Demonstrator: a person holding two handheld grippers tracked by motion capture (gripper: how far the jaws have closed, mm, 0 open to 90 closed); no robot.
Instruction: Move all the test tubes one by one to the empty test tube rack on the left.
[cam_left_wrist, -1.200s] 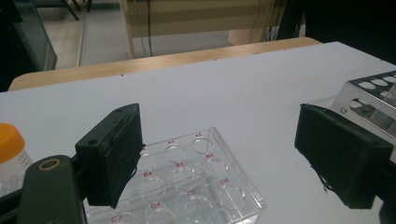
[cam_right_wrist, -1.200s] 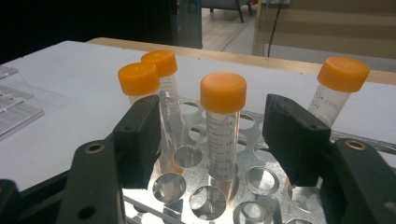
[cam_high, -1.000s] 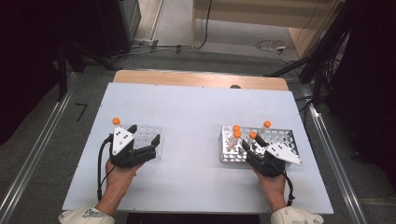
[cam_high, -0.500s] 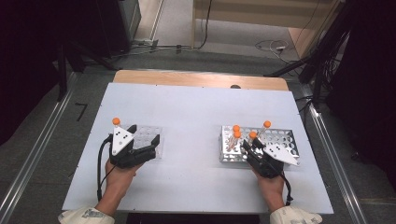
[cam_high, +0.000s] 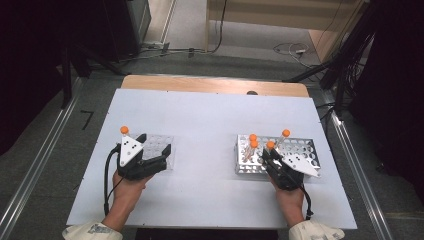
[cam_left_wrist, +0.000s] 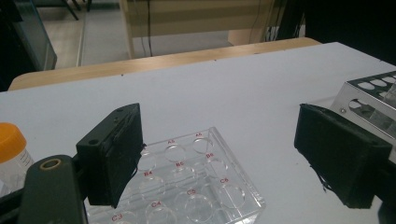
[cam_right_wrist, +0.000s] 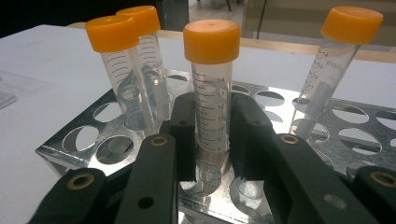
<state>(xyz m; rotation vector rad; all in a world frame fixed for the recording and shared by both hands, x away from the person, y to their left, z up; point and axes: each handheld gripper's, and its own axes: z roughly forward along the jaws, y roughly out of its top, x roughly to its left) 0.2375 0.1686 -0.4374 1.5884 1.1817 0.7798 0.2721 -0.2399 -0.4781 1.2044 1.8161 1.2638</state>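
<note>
The right gripper (cam_right_wrist: 212, 140) had just been closing, and its 2 black jaws pinched a clear tube (cam_right_wrist: 211, 93) with an orange cap between them. That tube stood upright in a hole near the front edge of a metal rack (cam_right_wrist: 74, 140), its printed scale facing the camera, with the jaws gripping it on either side below the cap. In the high view the right gripper (cam_high: 272, 159) sat at the near edge of the rack (cam_high: 305, 147), on the right half of the white table (cam_high: 210, 115), with the person's right hand (cam_high: 290, 197) behind it.

3 more orange-capped tubes stood in the same rack. 2 of them (cam_right_wrist: 126, 70) leaned close together to the left of the held one, and 1 (cam_right_wrist: 336, 60) tilted well to its right.

The left gripper (cam_high: 157, 155) rested over a clear plastic well plate (cam_high: 160, 145) on the left half of the table. Its fingers (cam_left_wrist: 114, 154) were spread wide, with nothing between them, and the plate (cam_left_wrist: 196, 186), marked with red letters and numbers beside its wells, lay flat beneath the gap. A small orange-capped jar (cam_left_wrist: 11, 154) stood just left of that gripper, beside the plate. The 2 grippers were well apart.
</note>
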